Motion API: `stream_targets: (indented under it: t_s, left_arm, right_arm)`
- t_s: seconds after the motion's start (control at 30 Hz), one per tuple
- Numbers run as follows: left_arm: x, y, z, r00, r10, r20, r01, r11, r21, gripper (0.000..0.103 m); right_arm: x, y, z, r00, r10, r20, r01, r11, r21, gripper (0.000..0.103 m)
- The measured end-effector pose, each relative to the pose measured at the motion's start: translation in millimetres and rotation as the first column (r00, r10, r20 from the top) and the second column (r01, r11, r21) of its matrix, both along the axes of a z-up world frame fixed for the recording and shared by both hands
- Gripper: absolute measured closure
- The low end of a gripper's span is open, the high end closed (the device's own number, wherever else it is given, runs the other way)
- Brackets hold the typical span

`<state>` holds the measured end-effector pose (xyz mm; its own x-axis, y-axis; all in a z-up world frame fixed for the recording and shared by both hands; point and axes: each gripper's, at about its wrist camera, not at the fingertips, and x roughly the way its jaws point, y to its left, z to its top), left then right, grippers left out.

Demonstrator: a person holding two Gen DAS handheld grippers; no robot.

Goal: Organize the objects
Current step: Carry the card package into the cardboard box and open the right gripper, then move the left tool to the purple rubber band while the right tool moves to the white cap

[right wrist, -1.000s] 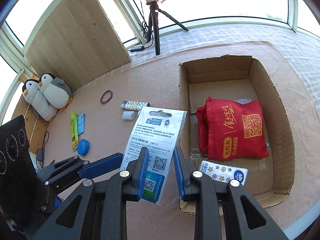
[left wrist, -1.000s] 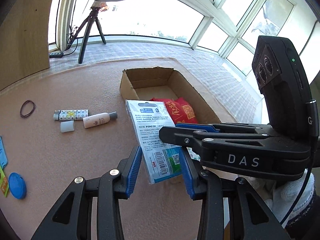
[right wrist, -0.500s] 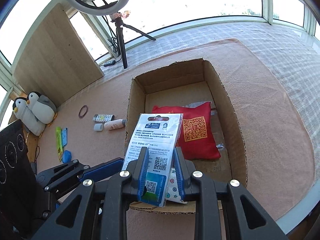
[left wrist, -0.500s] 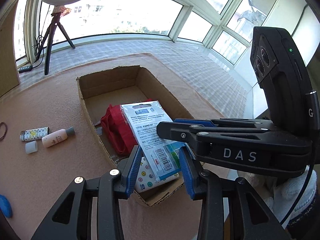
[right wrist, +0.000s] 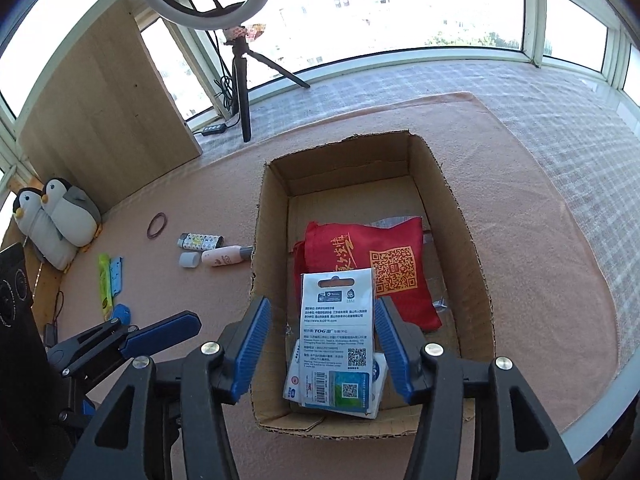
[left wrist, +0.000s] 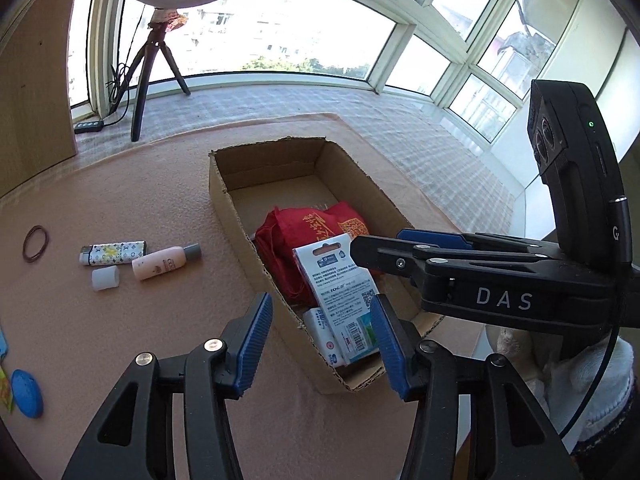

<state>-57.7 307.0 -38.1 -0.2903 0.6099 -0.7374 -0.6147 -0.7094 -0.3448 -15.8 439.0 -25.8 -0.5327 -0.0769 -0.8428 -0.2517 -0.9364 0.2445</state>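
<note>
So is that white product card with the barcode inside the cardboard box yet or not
Inside. The white card lies in the cardboard box, overlapping the red bag and a white packet; the right gripper is open around it.

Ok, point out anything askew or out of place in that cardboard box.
The white printed retail card lies tilted in the brown cardboard box, propped across the red cloth pouch and a white packet rather than flat. Nothing looks spilled or damaged.

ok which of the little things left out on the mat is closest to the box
The pink bottle. Its grey cap end almost reaches the cardboard box wall, while the patterned lighter, white cap and hair tie lie farther out.
</note>
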Motion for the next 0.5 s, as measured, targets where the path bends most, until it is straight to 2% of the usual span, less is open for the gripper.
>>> stream_targets:
  t_s: [0.3,0.4,0.5]
  left_arm:
    - [-20.9,-72.5,-8.3,0.986,0.161,0.032,-0.16,0.987,-0.016,0.048]
    - [-28.2,-101.9,-11.7,0.974,0.226,0.03,-0.225,0.974,-0.036,0.048]
    - [-40.0,-135.3,-17.2,0.949,0.311,0.045,-0.308,0.95,-0.049,0.048]
  right_arm:
    - [-11.4,-42.4,-2.6,0.997,0.081,-0.007,-0.081,0.997,-0.016,0.052]
    - [-16.7,-57.5,-4.7,0.994,0.111,-0.005,-0.111,0.993,-0.029,0.052]
    - [-21.4,-73.9,-5.8,0.99,0.144,-0.003,-0.144,0.989,-0.034,0.052]
